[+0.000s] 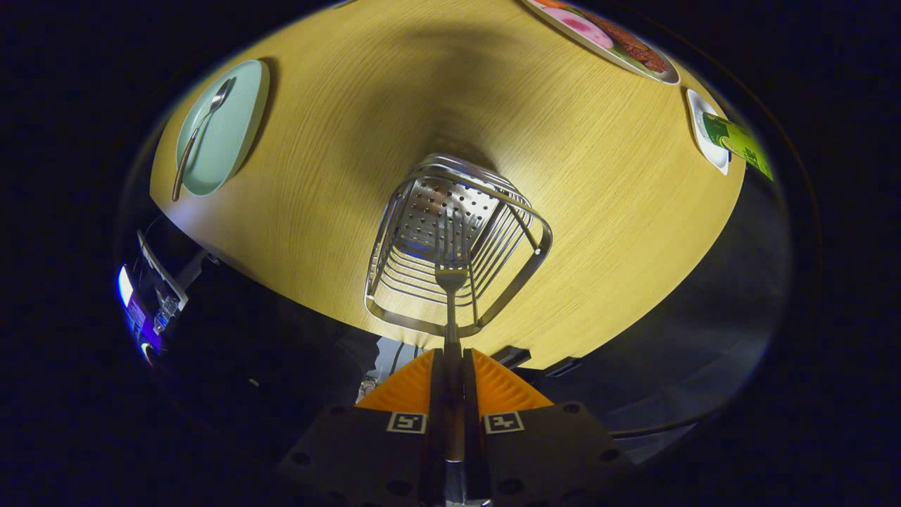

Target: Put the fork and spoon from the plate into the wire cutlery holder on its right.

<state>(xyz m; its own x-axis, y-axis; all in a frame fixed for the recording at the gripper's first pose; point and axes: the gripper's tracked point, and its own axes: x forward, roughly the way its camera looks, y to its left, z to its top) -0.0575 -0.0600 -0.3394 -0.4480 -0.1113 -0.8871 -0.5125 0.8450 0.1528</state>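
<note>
Silver metal fork [451,282] pinched by its handle in the tool [452,373], tines just over the wire cutlery holder [450,246] on the wooden worktop [338,141]. Risk: tines may catch a wire and tip it. Spoon [200,130] waits on the pale green plate [236,134].

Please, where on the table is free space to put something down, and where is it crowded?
The widest bare wood lies between the plate holding the spoon and the wire holder. More lies between the holder and the small white dish. The far corner by that dish and the food plate is crowded. The gripper has its fingers shut on the fork over the holder.
</note>
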